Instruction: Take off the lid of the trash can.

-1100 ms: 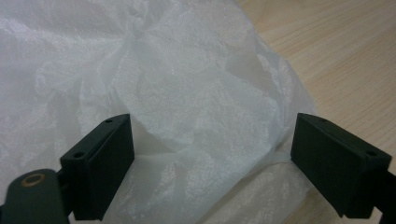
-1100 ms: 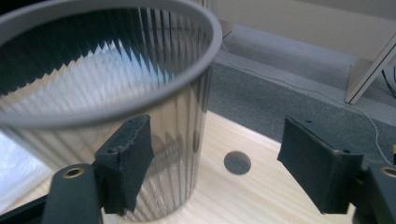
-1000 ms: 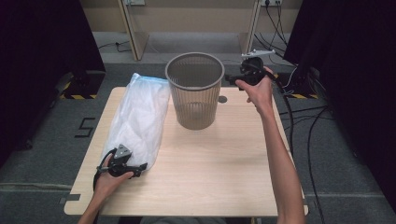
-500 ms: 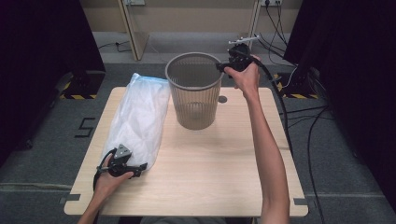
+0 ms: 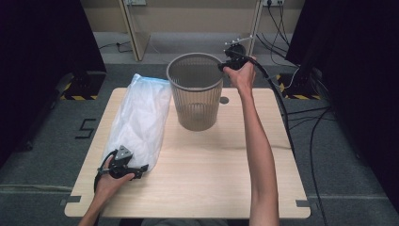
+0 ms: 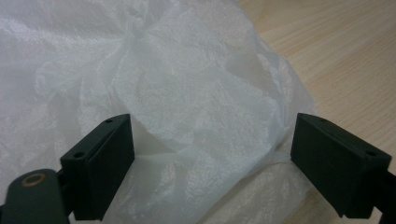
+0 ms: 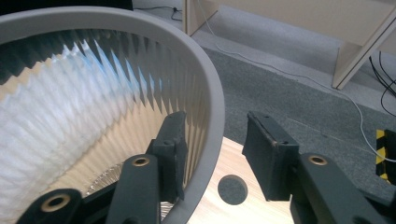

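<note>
We straddle the grey slatted plastic wastebasket (image 5: 195, 89) rim with our closing right gripper (image 7: 215, 154) to steady it, while our spread left gripper (image 6: 212, 161) brackets the crumpled white plastic bag (image 5: 141, 120) for lining.

On the table (image 5: 202, 179), the bag (image 5: 141, 117) lies left of the basket (image 5: 195, 92), just beside it

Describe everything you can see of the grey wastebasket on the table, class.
The wastebasket is a round grey bin that looks like plastic, with slatted walls you can see through and a smooth solid rim. It tapers toward its base, stands upright and looks empty, at the far middle of the wooden table. A white plastic bag lies at its left. The right tool straddles the rim, one jaw inside and one outside, and has just been closing; the outer jaw still stands clear.
</note>
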